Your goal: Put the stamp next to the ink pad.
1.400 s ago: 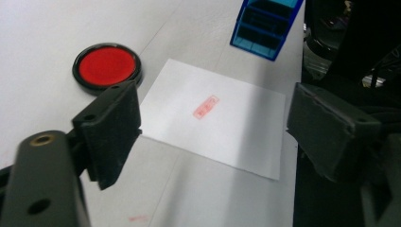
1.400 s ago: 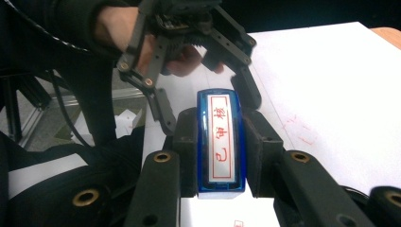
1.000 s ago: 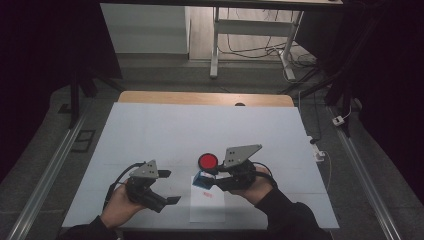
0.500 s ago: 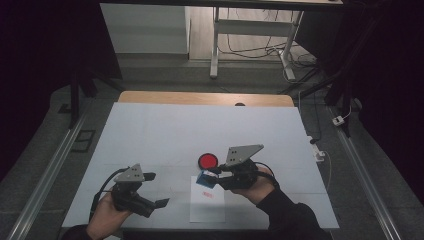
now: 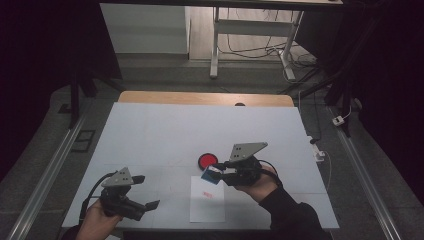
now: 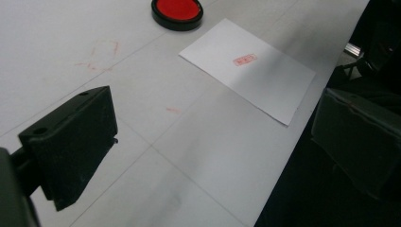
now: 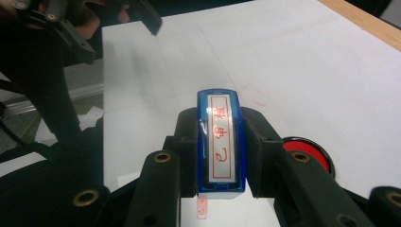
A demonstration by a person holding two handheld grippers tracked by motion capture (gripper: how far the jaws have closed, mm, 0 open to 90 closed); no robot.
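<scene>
Blue plastic stamp (image 7: 221, 142) sits clamped in the right gripper (image 5: 220, 174), just above the paper (image 5: 207, 199) with its red imprint. The left gripper (image 5: 150, 192) has slid away leftward, jaws just opened wide, empty: stamping looks finished.

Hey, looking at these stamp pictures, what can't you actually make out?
- Red mark on the paper: too small to read in the left gripper view.
- The same mark in the right gripper view: cut off by the bottom edge, half hidden behind the stamp.
- Stamp's inked face: turned away.
- Ink pad: mostly behind the right gripper.
</scene>
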